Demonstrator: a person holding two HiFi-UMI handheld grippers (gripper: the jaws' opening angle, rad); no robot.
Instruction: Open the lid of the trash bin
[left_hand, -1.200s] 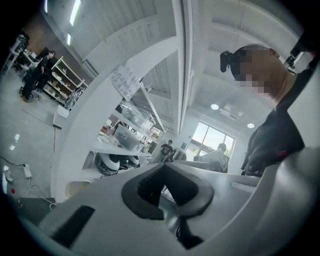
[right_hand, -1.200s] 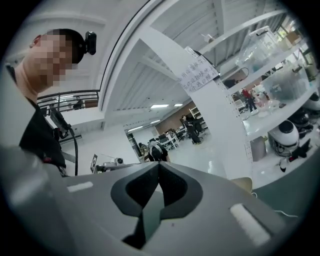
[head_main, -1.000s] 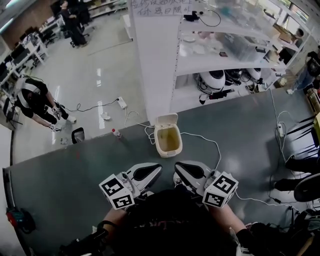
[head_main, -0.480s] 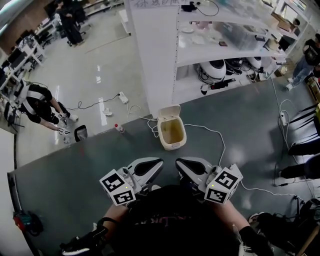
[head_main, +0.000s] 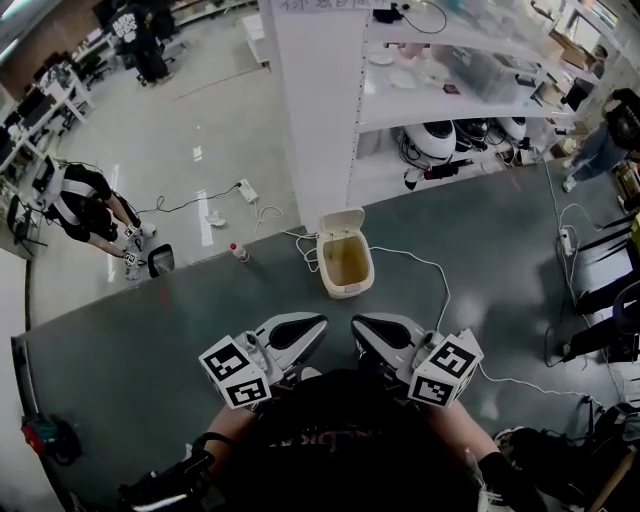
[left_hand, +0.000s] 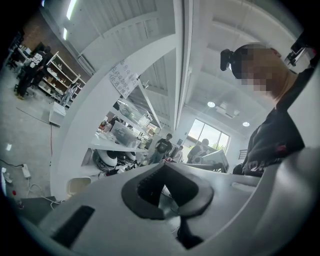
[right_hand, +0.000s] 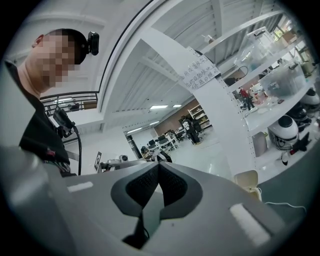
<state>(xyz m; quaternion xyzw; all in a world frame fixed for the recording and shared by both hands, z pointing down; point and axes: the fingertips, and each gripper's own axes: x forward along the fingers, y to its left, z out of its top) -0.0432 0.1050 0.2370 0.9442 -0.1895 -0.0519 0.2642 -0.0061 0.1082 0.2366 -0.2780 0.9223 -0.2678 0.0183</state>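
L claw (head_main: 318, 325) & R claw (head_main: 358, 326) here: pale grey shells, black ribbed pads (right_hand: 144, 186). White cube (head_main: 235, 377) on each, black square markers. I'm in a black top (head_main: 340, 440), w/ black cam (right_hand: 91, 43) on head.

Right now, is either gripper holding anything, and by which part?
Nothing. The left gripper and right gripper are both shut and empty, short of the trash bin.

One trash bin (head_main: 345, 268) and one small bottle (head_main: 237, 254) are on the floor. The left power strip (head_main: 246, 190) and the right power strip (head_main: 568, 240) make two. Two claws show: left claw (head_main: 305, 332) and right claw (head_main: 372, 332).
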